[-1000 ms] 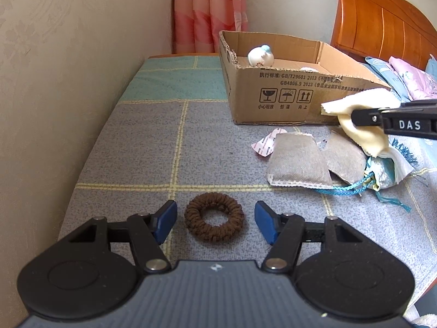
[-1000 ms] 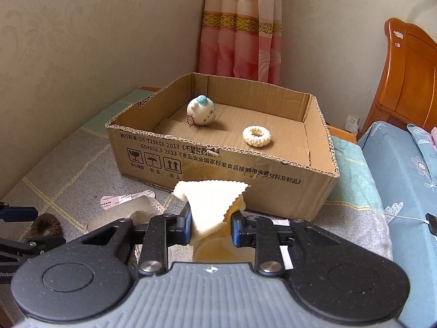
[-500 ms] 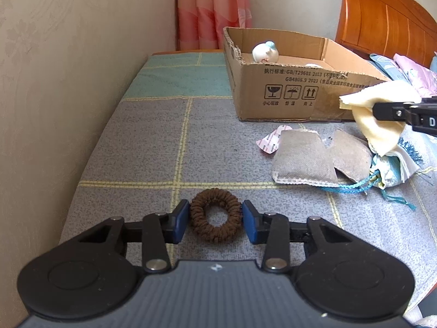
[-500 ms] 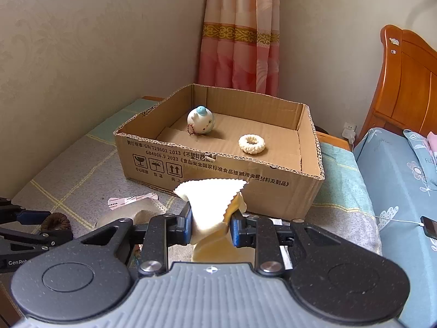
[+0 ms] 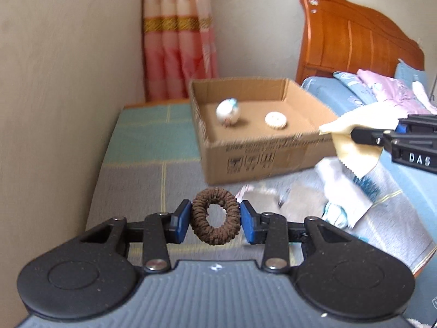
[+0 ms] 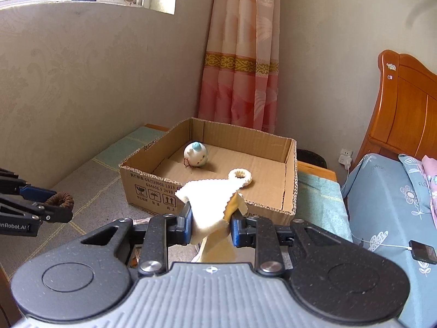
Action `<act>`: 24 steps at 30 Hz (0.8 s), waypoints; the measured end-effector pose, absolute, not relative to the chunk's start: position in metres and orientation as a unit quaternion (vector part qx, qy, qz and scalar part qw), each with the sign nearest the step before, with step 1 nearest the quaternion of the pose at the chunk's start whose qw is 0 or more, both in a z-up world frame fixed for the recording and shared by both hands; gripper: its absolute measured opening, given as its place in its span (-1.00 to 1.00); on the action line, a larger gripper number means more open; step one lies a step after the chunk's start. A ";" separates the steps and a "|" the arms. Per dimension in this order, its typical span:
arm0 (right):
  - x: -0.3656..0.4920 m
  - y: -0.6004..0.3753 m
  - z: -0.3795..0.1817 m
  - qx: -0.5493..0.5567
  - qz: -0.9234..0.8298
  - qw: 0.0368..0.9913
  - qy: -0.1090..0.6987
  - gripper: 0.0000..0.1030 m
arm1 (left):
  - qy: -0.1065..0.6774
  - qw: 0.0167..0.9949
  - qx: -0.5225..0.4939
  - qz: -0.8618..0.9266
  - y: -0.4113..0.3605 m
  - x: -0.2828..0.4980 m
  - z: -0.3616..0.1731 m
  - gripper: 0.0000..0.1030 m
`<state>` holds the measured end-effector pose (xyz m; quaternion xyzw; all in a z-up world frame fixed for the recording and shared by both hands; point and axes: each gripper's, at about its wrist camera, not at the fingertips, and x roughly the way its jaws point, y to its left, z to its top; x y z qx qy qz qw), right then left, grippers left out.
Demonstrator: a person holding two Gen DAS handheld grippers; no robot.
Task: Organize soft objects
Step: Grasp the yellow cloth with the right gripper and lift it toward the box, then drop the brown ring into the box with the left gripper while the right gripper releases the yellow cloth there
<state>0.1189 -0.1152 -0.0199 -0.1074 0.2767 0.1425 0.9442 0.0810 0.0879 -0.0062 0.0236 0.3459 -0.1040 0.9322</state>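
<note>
My left gripper (image 5: 215,220) is shut on a brown hair scrunchie (image 5: 215,216), held above the grey blanket; the scrunchie (image 6: 60,200) also shows at the left of the right wrist view. My right gripper (image 6: 210,222) is shut on a pale yellow cloth (image 6: 210,205), which hangs in the air in front of the cardboard box (image 6: 153,188). In the left wrist view the cloth (image 5: 355,142) sits at the right beside the box (image 5: 262,161). Inside the box lie a round white plush toy (image 6: 195,155) and a cream scrunchie (image 6: 240,177).
Grey cloth pieces and a white and teal fabric pile (image 5: 336,191) lie on the blanket in front of the box. A wall runs along the left. A bed with a wooden headboard (image 6: 404,114) and blue bedding stands at the right, a phone (image 6: 422,254) on it.
The left gripper closed on the brown scrunchie and lifted it off the blanket. The right gripper rose with the yellow cloth, so the box's inside is now more in view.
</note>
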 end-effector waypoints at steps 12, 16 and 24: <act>0.124 -0.127 0.002 -0.094 0.135 0.956 0.242 -0.41 | 0.305 0.938 0.065 -0.149 0.037 0.183 0.028 -0.15; 0.130 -0.127 0.004 -0.099 0.132 0.957 0.241 -0.41 | 0.300 0.944 0.058 -0.121 0.036 0.199 0.015 0.91; 0.158 -0.133 0.003 -0.084 0.128 0.953 0.261 -0.41 | 0.310 0.945 0.039 -0.096 0.057 0.157 0.011 0.95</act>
